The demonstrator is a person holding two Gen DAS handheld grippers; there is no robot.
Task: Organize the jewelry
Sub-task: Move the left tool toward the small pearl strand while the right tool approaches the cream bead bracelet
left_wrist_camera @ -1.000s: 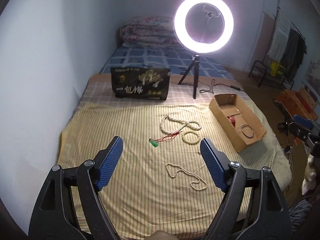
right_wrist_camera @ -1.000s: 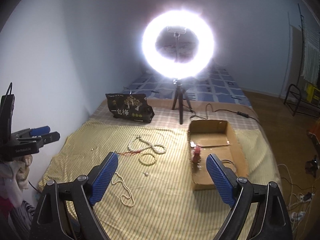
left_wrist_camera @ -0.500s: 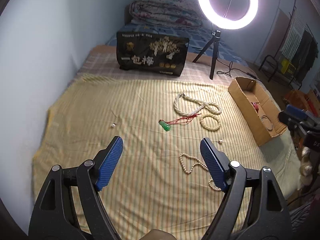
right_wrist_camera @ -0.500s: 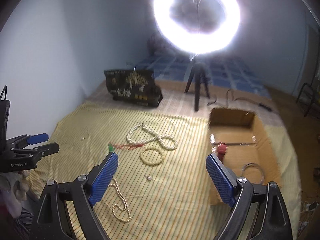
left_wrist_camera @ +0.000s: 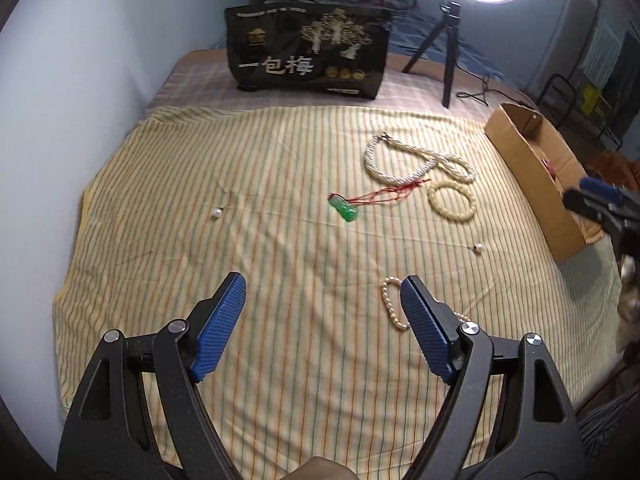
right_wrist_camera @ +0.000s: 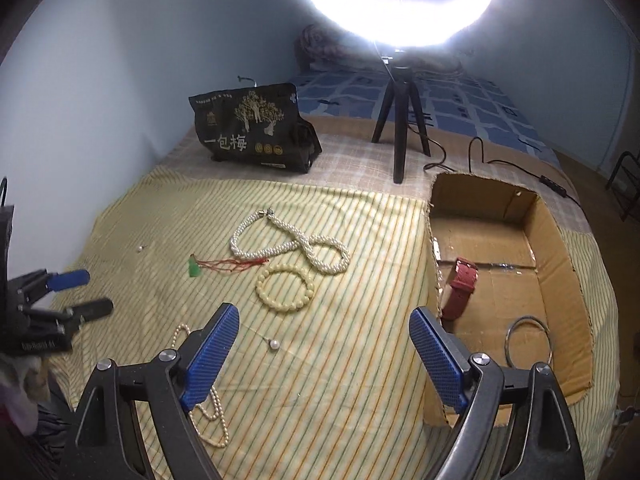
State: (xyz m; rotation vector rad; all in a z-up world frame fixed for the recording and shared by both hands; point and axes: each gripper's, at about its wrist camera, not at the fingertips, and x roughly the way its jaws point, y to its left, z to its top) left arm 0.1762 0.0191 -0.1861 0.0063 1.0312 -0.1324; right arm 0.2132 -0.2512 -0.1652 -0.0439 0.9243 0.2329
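Jewelry lies scattered on a striped sheet (left_wrist_camera: 200, 168) on the bed.

Left wrist view: the left gripper (left_wrist_camera: 323, 296) hovers above the sheet, its blue fingers (left_wrist_camera: 218, 324) spread wide and holding nothing. A thin pearl strand (left_wrist_camera: 390, 304) lies just beside the right finger, partly hidden behind it. Ahead of the fingers are a green pendant (left_wrist_camera: 344, 209) on a red cord, a thick pearl necklace (left_wrist_camera: 416, 162) and a bead bracelet (left_wrist_camera: 452, 202). A loose pearl (left_wrist_camera: 216, 213) sits ahead to the left, another pearl (left_wrist_camera: 478, 247) ahead to the right. The box (left_wrist_camera: 532, 184) shows only its outer wall here, with the right gripper (left_wrist_camera: 600, 200) in front of it. A black bag (left_wrist_camera: 306, 50) stands far ahead.

Right wrist view: the right gripper's (right_wrist_camera: 324, 328) fingers (right_wrist_camera: 210, 354) are equally wide apart and empty. This view looks into the box (right_wrist_camera: 560, 264), ahead of the right finger, showing a red watch (right_wrist_camera: 462, 284) and a wire bangle (right_wrist_camera: 528, 342) inside. The strand (right_wrist_camera: 212, 408) runs under the left finger; the bracelet (right_wrist_camera: 285, 287) and a pearl (right_wrist_camera: 274, 344) lie between and ahead of the fingers. The left gripper (right_wrist_camera: 60, 292) shows at the left edge.

Against the frames half a second ago, both cameras have moved lower and closer to the sheet, and the ring light (right_wrist_camera: 394, 4) now sits partly cut off at the top.
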